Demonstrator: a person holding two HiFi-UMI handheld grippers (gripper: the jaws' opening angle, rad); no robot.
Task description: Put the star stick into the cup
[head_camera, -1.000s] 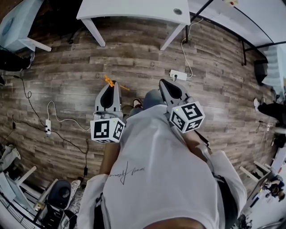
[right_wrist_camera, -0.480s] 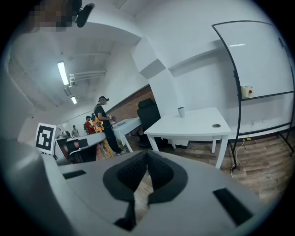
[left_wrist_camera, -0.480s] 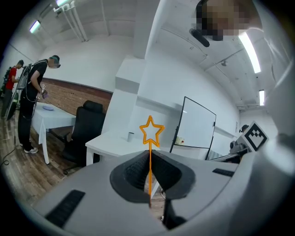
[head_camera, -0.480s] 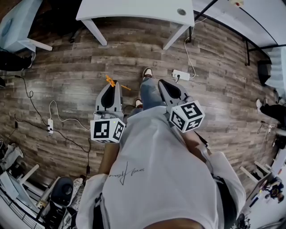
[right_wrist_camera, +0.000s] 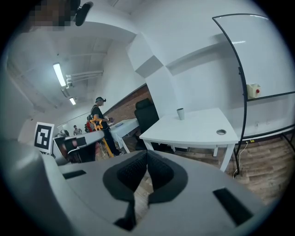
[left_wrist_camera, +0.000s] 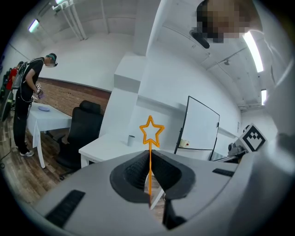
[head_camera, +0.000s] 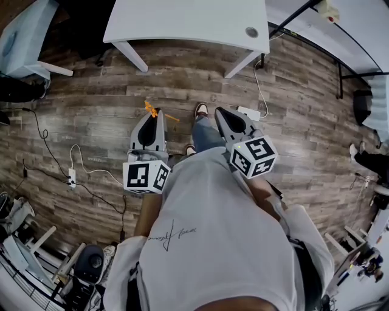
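Observation:
The orange star stick (left_wrist_camera: pixel 150 138) stands upright between the jaws of my left gripper (left_wrist_camera: pixel 149 156), which is shut on its thin stem; the star outline shows above the jaw tips. In the head view the stick (head_camera: pixel 150 110) pokes out ahead of the left gripper (head_camera: pixel 154 115) over the wooden floor. A small pale cup (left_wrist_camera: pixel 131 139) stands on the white table (left_wrist_camera: pixel 103 146) ahead, also seen as the cup (right_wrist_camera: pixel 180 113) on the table (right_wrist_camera: pixel 198 129) in the right gripper view. My right gripper (right_wrist_camera: pixel 147 155) is shut with nothing in it, beside the left one (head_camera: pixel 219 113).
The white table (head_camera: pixel 182 18) lies ahead across the wooden floor, with a round grommet hole (head_camera: pixel 251 31). A power strip (head_camera: pixel 249 112) and cables lie on the floor. A black chair (left_wrist_camera: pixel 85 126), a whiteboard (left_wrist_camera: pixel 200 126) and a standing person (left_wrist_camera: pixel 25 106) are nearby.
The table has drawn nearer in the head view as the person steps forward; a foot now shows ahead. Both grippers keep their pose, the left still holding the stick.

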